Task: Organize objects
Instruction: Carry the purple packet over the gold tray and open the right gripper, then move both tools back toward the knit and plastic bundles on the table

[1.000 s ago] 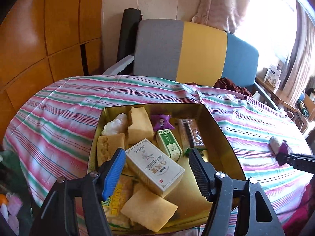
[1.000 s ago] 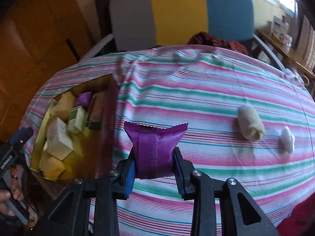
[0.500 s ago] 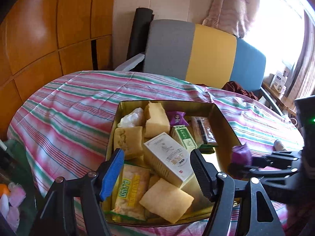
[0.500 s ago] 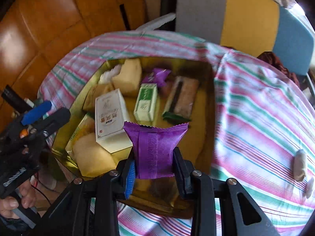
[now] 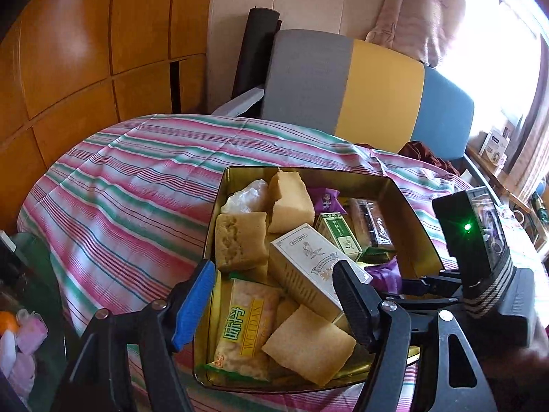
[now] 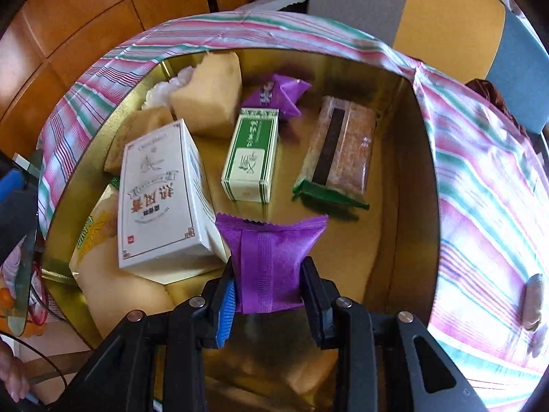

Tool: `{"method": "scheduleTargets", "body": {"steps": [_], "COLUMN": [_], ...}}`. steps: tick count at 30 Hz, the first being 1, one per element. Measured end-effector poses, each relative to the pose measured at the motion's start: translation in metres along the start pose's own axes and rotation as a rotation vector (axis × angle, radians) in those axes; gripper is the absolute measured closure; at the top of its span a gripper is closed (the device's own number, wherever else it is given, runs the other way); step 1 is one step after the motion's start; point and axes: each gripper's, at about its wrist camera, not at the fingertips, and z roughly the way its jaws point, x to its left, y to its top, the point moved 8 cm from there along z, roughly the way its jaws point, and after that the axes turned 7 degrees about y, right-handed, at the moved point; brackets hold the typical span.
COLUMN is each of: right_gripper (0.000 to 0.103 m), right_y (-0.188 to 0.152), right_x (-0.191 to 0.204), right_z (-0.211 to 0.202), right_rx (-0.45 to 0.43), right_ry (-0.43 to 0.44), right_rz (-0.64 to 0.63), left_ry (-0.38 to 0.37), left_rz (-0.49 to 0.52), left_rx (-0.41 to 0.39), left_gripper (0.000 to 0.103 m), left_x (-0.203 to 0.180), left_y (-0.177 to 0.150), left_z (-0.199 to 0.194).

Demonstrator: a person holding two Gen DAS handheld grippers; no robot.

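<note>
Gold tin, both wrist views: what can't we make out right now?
- Left wrist: purple packet mostly hidden behind the left gripper finger.
- Right wrist: gold tin floor beneath the right gripper, covered by the packet.
- Right wrist: beige item on the cloth, overexposed.

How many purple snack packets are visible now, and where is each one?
2. One purple packet is clamped in the right gripper, above the gold tin. The other purple packet lies inside the tin near its far wall, behind the green box. More may be hidden under other snacks.
</note>
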Motion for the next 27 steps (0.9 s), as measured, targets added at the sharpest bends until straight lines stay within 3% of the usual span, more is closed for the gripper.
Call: {"method": "scheduleTargets", "body": {"steps": [11,27], "right_gripper": [0.065,0.062], "right_y": [-0.010,-0.017], "right_x": [-0.001,-0.017], "right_z": [-0.021,-0.075], "right_rx": [-0.080,-0.222], "right_ry": [0.029,-0.054], "right_rz": [0.017,0.045], "left_ry": [0.021,0.023], "left_rz": [0.008,0.020], "left_rx": [0.012,0.002], "left_gripper": [0.027,0.026], "left_x": [0.003,0.000], "left_y": [-0.005,-0.008], "left_z": [0.003,-0.001]}}
